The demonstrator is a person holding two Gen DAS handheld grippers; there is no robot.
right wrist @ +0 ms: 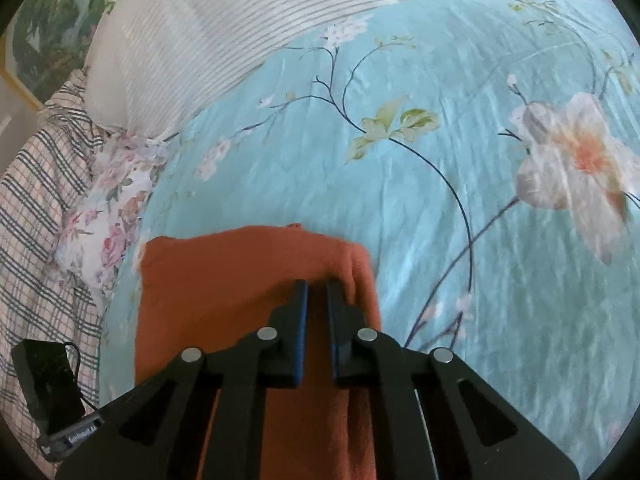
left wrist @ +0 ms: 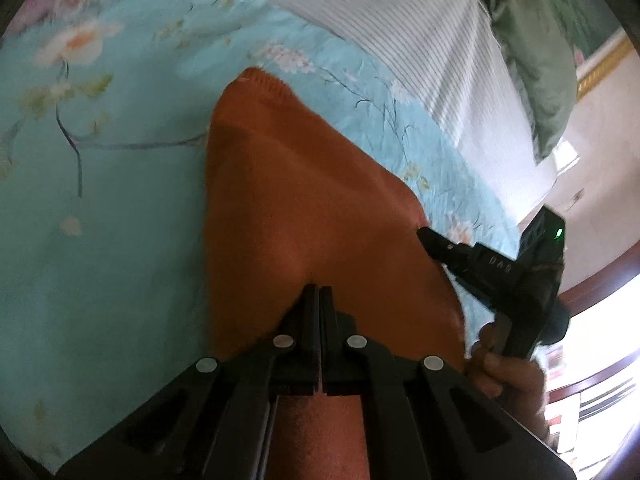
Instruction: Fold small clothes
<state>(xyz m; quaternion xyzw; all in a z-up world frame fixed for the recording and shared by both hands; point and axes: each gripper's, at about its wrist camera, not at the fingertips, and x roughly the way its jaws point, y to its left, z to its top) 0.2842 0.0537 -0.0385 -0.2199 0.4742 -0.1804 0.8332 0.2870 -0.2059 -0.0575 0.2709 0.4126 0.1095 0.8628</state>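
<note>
The right gripper (right wrist: pixel 317 286) is pinching a fold of the orange cloth (right wrist: pixel 224 280), which is lying on the floral sheet (right wrist: pixel 460 208) near a striped pillow (right wrist: pixel 208 36).

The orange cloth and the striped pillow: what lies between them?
Only bare blue floral bedsheet separates the orange cloth from the striped pillow, seen in the right wrist view.

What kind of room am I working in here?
Most likely a bedroom, with the work done on a bed. The orange garment lies on a light blue floral bedspread, a striped pillow sits at the far edge, and plaid bedding is bunched beside it.
</note>
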